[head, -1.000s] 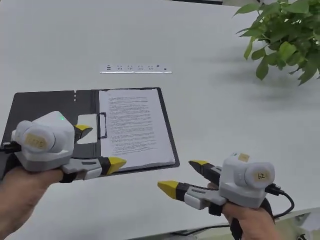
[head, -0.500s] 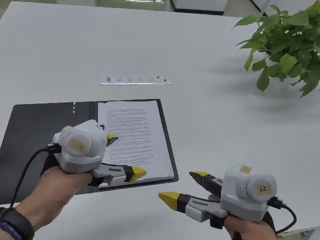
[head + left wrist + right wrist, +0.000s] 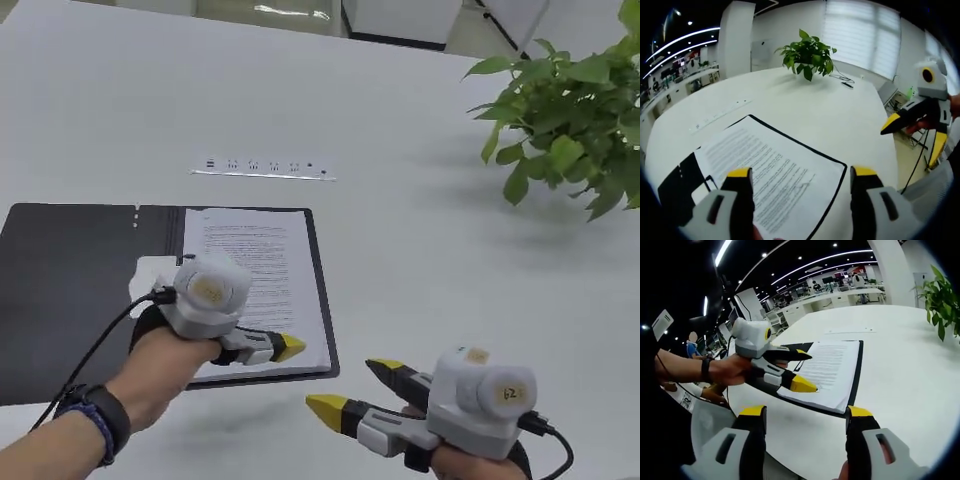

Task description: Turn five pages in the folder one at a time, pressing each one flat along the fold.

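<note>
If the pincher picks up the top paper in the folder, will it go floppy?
Probably floppy: the top page looks like one thin printed sheet lying flat in the folder. Likely light too; it may slip between the hard jaws of the left gripper.

The surface [image 3: 420, 250] and open folder [image 3: 70, 290] are being looked down on from above in the head view. In the left gripper view the page [image 3: 765, 170] is being faced from close and low, toward the plant [image 3: 807, 52]. In the right gripper view the same folder, plant and the left claw [image 3: 807, 371] are being taken in from farther back.
</note>
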A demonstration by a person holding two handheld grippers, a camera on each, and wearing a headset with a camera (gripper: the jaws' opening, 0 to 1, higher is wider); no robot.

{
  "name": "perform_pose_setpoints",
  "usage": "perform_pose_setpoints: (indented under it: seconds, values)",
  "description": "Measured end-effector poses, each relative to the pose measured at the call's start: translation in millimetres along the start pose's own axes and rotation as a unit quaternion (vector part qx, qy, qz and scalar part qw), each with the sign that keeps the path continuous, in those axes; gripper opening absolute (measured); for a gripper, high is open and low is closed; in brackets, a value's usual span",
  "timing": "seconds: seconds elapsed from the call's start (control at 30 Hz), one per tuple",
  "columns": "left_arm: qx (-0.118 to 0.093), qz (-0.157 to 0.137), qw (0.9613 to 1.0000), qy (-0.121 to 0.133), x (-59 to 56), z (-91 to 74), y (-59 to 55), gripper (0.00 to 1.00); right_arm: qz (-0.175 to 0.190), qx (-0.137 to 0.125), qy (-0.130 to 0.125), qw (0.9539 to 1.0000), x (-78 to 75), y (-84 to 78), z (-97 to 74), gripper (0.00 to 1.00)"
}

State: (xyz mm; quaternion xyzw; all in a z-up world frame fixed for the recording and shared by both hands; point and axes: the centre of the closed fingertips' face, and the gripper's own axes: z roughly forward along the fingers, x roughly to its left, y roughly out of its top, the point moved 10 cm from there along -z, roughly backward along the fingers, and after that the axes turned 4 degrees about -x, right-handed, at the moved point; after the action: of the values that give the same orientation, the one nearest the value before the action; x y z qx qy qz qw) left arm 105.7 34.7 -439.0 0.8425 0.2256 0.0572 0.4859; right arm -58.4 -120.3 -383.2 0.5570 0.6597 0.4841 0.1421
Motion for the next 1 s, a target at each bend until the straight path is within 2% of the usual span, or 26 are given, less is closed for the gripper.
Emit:
perform_pose_setpoints:
  seconds: [0.17,0.27,0.37,0.57,0.6,0.67,0.8,0.93,1.0]
  values:
    - [0.009,-0.004,0.9998,0.015,1.2,16.8,-6.1,0.78,-0.001,0.003,0.001,1.0000,0.4,0.6,-0.5,0.63]
    - [0.018,-0.004,0.9996,0.020,0.0,23.1,-10.7,0.77,-0.001,0.006,0.002,1.0000,-0.1,-0.4,-1.1,0.62]
    - [0.017,-0.006,0.9995,0.028,-1.6,27.4,-11.3,0.76,0.002,0.007,0.001,1.0000,-0.6,-1.5,-2.0,0.61]
    - [0.037,0.011,0.9986,0.035,-4.4,36.0,-19.1,0.73,-0.005,0.015,0.001,0.9999,-1.9,-2.4,-3.4,0.60]
    - [0.045,0.023,0.9980,0.037,-5.3,36.5,-21.6,0.72,-0.003,0.013,0.001,0.9999,-2.9,-1.7,-3.8,0.60]
    - [0.055,0.026,0.9977,0.031,-7.1,38.8,-26.2,0.72,0.000,0.011,-0.001,0.9999,-4.3,-1.3,-3.8,0.59]
    - [0.058,0.036,0.9970,0.037,-9.7,40.7,-27.9,0.72,0.002,0.010,-0.003,0.9999,-5.6,-1.4,-1.9,0.58]
    - [0.051,0.028,0.9973,0.045,-8.1,40.7,-27.5,0.68,-0.015,0.023,0.002,0.9996,-3.1,0.7,3.2,0.59]
    - [0.051,0.035,0.9971,0.045,-8.6,40.8,-28.3,0.68,-0.018,0.022,0.003,0.9996,-2.1,2.2,4.2,0.60]
